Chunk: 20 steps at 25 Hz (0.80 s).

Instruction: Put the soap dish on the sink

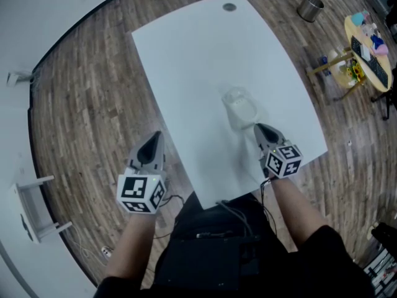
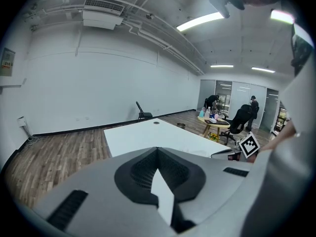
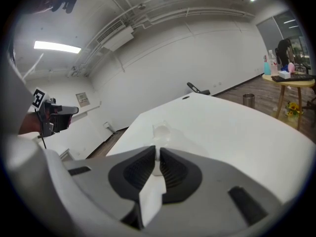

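Observation:
A small white sink-like piece [image 1: 243, 112] lies on the white table [image 1: 186, 67], with a clear soap dish [image 1: 234, 95] at its far end. In the right gripper view the clear dish [image 3: 160, 130] shows just ahead of the jaws. My right gripper [image 1: 260, 128] is at the white piece's near rim. Its jaws [image 3: 157, 151] stand a narrow slit apart, with something white in the gap, and I cannot see the pads pressing on it. My left gripper [image 1: 154, 138] hangs off the table's left edge, shut and empty [image 2: 158, 150].
A dark round cap [image 1: 229, 7] sits in the table's far end. A metal can [image 1: 310, 7] and a round yellow side table [image 1: 369, 51] with bottles stand on the wood floor at far right. People [image 2: 253, 105] and a folding chair [image 2: 143, 113] are far off.

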Each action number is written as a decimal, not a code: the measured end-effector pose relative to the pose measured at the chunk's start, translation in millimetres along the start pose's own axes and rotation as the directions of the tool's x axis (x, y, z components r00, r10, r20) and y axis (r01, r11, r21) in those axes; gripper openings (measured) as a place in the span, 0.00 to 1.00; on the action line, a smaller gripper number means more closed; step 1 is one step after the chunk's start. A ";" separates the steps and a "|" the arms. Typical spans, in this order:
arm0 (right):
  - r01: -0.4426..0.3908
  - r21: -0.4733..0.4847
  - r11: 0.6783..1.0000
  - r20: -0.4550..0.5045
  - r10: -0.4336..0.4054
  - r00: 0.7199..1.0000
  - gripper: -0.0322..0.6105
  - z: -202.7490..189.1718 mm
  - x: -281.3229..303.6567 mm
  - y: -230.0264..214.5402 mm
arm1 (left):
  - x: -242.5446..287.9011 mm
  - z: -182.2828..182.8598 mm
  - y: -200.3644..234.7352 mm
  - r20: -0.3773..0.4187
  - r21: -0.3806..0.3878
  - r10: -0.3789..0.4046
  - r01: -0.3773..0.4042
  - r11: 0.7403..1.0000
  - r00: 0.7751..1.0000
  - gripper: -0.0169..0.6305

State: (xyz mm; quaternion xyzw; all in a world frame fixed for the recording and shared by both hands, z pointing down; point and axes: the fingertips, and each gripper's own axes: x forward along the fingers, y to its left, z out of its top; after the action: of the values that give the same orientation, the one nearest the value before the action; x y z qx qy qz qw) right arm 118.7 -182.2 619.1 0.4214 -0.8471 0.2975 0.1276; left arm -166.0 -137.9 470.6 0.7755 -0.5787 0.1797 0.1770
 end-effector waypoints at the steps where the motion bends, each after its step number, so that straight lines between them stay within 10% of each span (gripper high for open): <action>1: 0.002 0.002 1.000 -0.001 -0.002 1.000 0.11 0.1 0.3 -0.3 | 0.1 0.3 0.2 0.000 -0.001 0.000 0.000 1.000 1.000 0.01; 20: 0.032 0.004 0.999 -0.002 -0.032 0.999 0.24 -0.6 -3.9 -5.5 | 0.5 0.9 -3.6 0.005 -0.003 -0.007 0.007 1.000 1.000 0.01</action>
State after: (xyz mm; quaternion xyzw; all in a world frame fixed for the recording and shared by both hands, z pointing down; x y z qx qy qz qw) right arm 125.4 -181.9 619.9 0.4348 -0.8395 0.2976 0.1325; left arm -162.4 -137.8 469.8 0.7778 -0.5766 0.1764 0.1773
